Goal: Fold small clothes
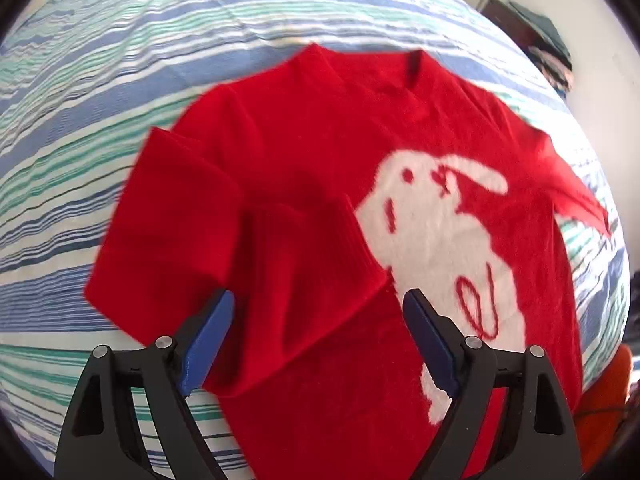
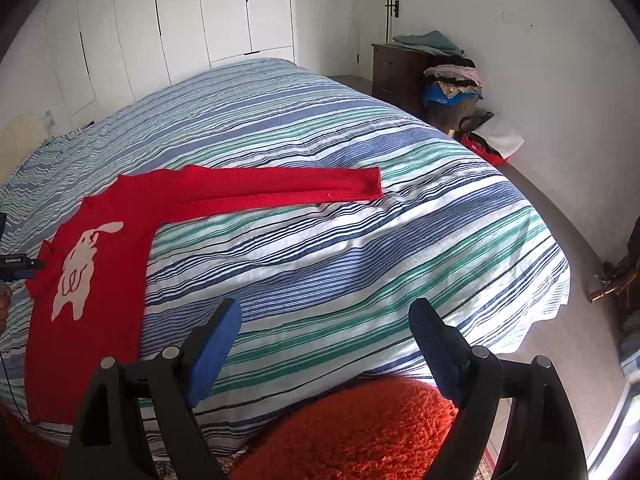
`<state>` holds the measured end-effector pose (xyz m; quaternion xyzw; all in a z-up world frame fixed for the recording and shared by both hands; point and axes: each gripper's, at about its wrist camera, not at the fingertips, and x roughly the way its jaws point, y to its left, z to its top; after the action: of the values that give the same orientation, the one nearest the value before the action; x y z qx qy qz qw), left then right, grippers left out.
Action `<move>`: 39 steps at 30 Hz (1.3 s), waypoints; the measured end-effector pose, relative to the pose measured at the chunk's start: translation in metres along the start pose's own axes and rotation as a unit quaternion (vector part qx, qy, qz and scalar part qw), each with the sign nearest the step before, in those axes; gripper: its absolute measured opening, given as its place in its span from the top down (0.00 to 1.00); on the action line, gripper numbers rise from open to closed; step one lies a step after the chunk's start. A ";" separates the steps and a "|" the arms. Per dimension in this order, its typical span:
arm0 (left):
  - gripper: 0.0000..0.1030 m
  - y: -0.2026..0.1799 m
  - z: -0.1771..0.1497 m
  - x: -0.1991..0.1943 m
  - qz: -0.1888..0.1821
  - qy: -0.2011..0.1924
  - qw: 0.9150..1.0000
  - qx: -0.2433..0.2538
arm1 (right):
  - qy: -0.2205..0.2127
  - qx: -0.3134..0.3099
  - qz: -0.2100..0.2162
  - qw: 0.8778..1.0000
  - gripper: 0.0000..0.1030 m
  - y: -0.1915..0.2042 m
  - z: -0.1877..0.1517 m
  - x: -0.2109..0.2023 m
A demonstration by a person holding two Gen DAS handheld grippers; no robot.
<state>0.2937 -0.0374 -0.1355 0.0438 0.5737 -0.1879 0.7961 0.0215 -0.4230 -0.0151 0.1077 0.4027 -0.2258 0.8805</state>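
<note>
A small red sweater (image 1: 320, 168) with a white rabbit design (image 1: 440, 240) lies face up on the striped bed. Its left sleeve (image 1: 240, 256) is folded in over the body. My left gripper (image 1: 318, 304) is open just above that folded sleeve's cuff, holding nothing. In the right wrist view the sweater (image 2: 100, 272) lies at the left, its other sleeve (image 2: 288, 190) stretched straight out to the right. My right gripper (image 2: 326, 316) is open and empty, above the bed's near edge, well to the right of the sweater.
The bed has a blue, green and white striped cover (image 2: 360, 248). An orange shaggy rug (image 2: 360, 432) lies on the floor below the right gripper. A dark dresser (image 2: 396, 72) and a pile of clothes (image 2: 452, 80) stand by the far wall.
</note>
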 end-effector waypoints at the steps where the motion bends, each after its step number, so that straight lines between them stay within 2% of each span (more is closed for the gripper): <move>1: 0.21 -0.004 -0.003 0.000 -0.008 0.002 1.000 0.011 | 0.000 -0.001 -0.001 1.000 0.17 0.000 0.000 0.000; 3: 0.27 -0.013 -0.016 -0.010 -0.038 0.002 0.999 0.036 | 0.001 -0.001 -0.002 1.000 0.17 0.001 0.000 0.001; 4: 0.28 -0.024 -0.026 -0.021 -0.072 0.000 0.995 0.067 | 0.002 -0.001 -0.003 1.000 0.17 0.001 0.001 0.001; 6: 0.28 -0.047 -0.049 -0.043 -0.122 -0.002 0.982 0.141 | 0.005 -0.004 -0.004 1.000 0.17 0.003 0.002 0.003; 7: 0.28 -0.065 -0.069 -0.057 -0.140 0.003 0.971 0.196 | 0.005 -0.006 -0.005 1.000 0.17 0.003 0.002 0.003; 10: 0.28 -0.096 -0.113 -0.076 -0.145 0.024 0.940 0.307 | 0.005 -0.011 -0.011 1.000 0.17 0.005 0.003 0.004; 11: 0.28 -0.100 -0.122 -0.080 -0.141 0.027 0.935 0.326 | 0.006 -0.011 -0.012 1.000 0.17 0.006 0.003 0.004; 12: 0.28 -0.099 -0.130 -0.084 -0.132 0.029 0.932 0.336 | 0.007 -0.011 -0.012 1.000 0.17 0.006 0.004 0.005; 14: 0.28 -0.097 -0.123 -0.078 -0.114 0.021 0.939 0.324 | 0.010 -0.012 -0.011 1.000 0.17 0.008 0.004 0.007; 15: 0.28 -0.088 -0.115 -0.076 -0.106 0.015 0.946 0.306 | 0.012 -0.013 -0.012 1.000 0.17 0.008 0.003 0.008; 16: 0.28 -0.072 -0.102 -0.074 -0.095 0.006 0.959 0.266 | 0.013 -0.015 -0.012 1.000 0.17 0.009 0.003 0.008; 19: 0.28 -0.033 -0.067 -0.069 -0.084 -0.016 0.984 0.154 | 0.012 -0.019 -0.013 1.000 0.17 0.010 0.003 0.008; 21: 0.28 -0.017 -0.053 -0.069 -0.072 -0.027 0.990 0.114 | 0.011 -0.017 -0.013 1.000 0.17 0.009 0.002 0.007; 23: 0.28 -0.028 -0.050 -0.067 -0.040 -0.045 0.989 0.134 | 0.013 -0.015 -0.012 1.000 0.17 0.008 0.003 0.008; 25: 0.26 -0.054 -0.056 -0.060 0.005 -0.052 0.977 0.206 | 0.017 -0.013 -0.012 1.000 0.17 0.007 0.003 0.009; 26: 0.26 -0.074 -0.064 -0.052 0.035 -0.049 0.963 0.261 | 0.019 -0.013 -0.012 1.000 0.17 0.006 0.003 0.010; 27: 0.26 -0.084 -0.068 -0.046 0.049 -0.046 0.954 0.291 | 0.020 -0.013 -0.012 1.000 0.17 0.007 0.003 0.011; 28: 0.25 -0.097 -0.076 -0.034 0.072 -0.038 0.939 0.335 | 0.021 -0.013 -0.012 1.000 0.17 0.007 0.003 0.011; 29: 0.25 -0.105 -0.080 -0.024 0.084 -0.030 0.929 0.359 | 0.022 -0.014 -0.012 1.000 0.17 0.007 0.003 0.012; 31: 0.22 -0.109 -0.081 -0.009 0.099 -0.013 0.922 0.375 | 0.023 -0.017 -0.013 1.000 0.17 0.008 0.003 0.012; 33: 0.19 -0.106 -0.074 0.007 0.121 -0.001 0.925 0.361 | 0.021 -0.018 -0.014 1.000 0.17 0.008 0.003 0.011; 34: 0.22 -0.100 -0.067 0.013 0.126 0.007 0.932 0.339 | 0.020 -0.018 -0.014 1.000 0.17 0.008 0.003 0.011; 35: 0.29 -0.091 -0.058 0.016 0.120 0.011 0.943 0.309 | 0.019 -0.017 -0.014 1.000 0.17 0.007 0.003 0.010; 36: 0.67 -0.076 -0.047 0.014 0.108 0.015 0.959 0.262 | 0.019 -0.016 -0.014 1.000 0.17 0.007 0.003 0.010; 37: 0.92 -0.061 -0.039 0.009 0.102 0.019 0.969 0.223 | 0.018 -0.014 -0.014 1.000 0.17 0.006 0.003 0.010; 39: 0.95 -0.032 -0.029 -0.012 0.097 -0.012 0.982 0.164 | 0.017 -0.011 -0.014 1.000 0.17 0.005 0.003 0.009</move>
<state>0.2531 -0.0561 -0.1290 0.2262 0.5183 -0.2019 0.7996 0.0312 -0.4223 -0.0206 0.0960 0.4217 -0.2317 0.8714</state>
